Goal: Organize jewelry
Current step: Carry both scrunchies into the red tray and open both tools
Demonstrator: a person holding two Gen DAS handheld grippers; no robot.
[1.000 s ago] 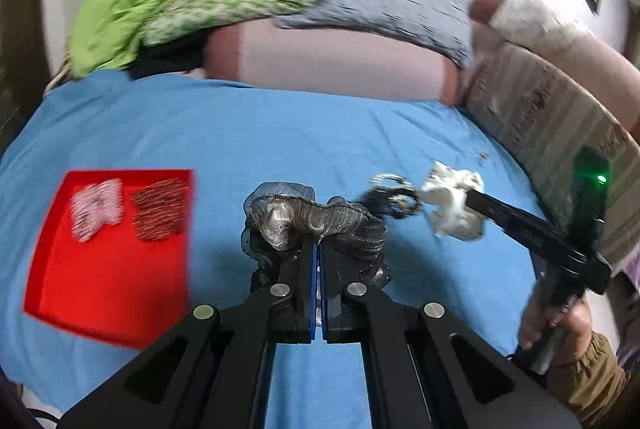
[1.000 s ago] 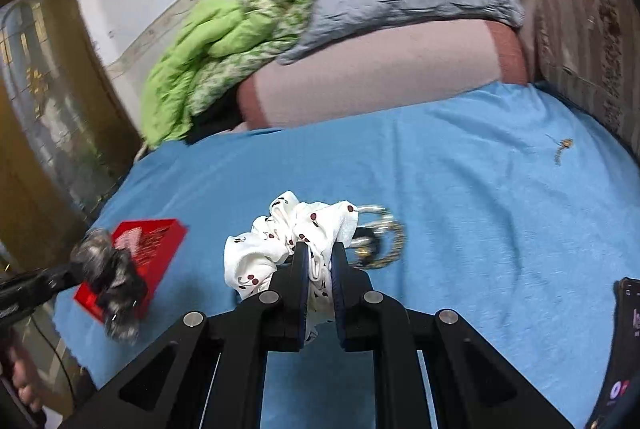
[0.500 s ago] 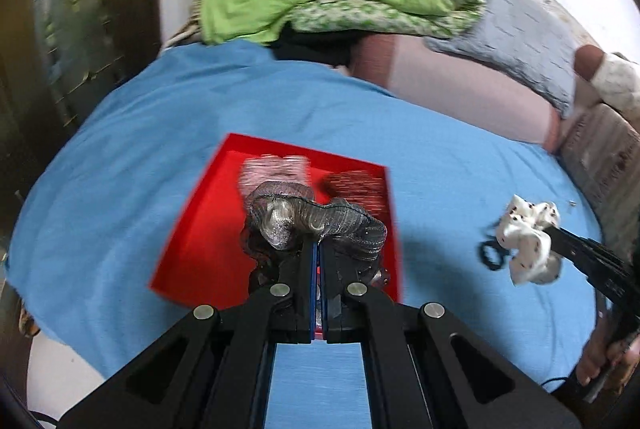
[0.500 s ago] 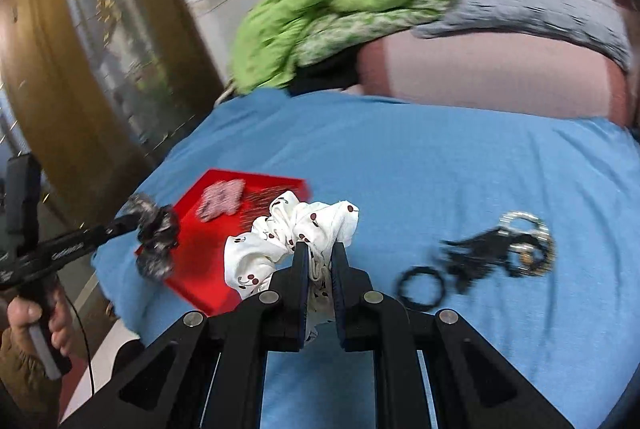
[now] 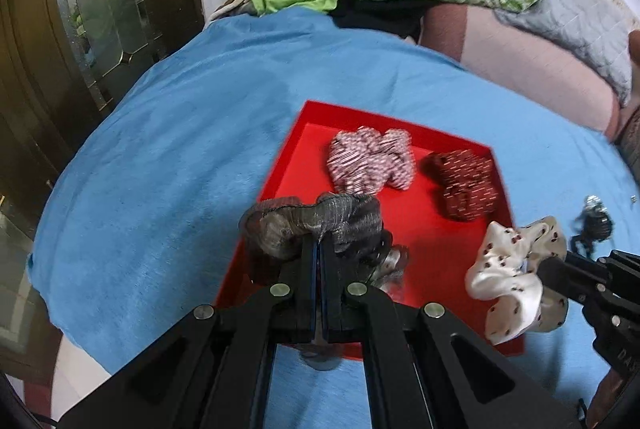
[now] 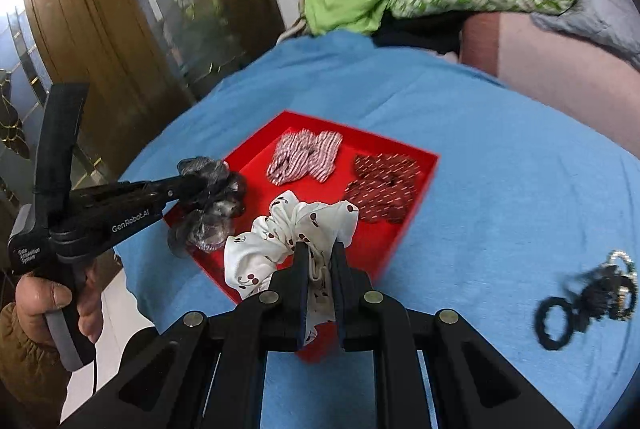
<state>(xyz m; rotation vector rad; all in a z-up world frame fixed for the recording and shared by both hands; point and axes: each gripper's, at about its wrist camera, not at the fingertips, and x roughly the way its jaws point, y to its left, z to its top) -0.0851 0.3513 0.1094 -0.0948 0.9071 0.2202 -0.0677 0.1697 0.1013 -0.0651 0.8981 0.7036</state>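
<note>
While the left gripper [image 5: 319, 249] is clamped on a grey shimmery scrunchie [image 5: 312, 225], its fingers nearly touching, it hangs over the near left part of the red tray [image 5: 424, 249]. Seen from the right wrist, that left gripper [image 6: 188, 185] reaches in from the left with the grey scrunchie [image 6: 210, 205] over the tray's [image 6: 256, 153] left edge. Gripped tight in the right gripper [image 6: 320, 261] is a white scrunchie with dark cherry print [image 6: 276, 233], above the tray's near side; from the left wrist the white scrunchie [image 5: 516, 269] shows at the tray's right edge. Two more lie flat inside the tray at its far end, side by side: a pink-and-white striped scrunchie [image 6: 306, 157] on the left and a dark red scrunchie [image 6: 382, 185] on the right. Well apart on the blue bed sheet [image 6: 500, 169], to the right, lies a blurred cluster of black hair ties and a beaded ring [image 6: 588, 297]
</note>
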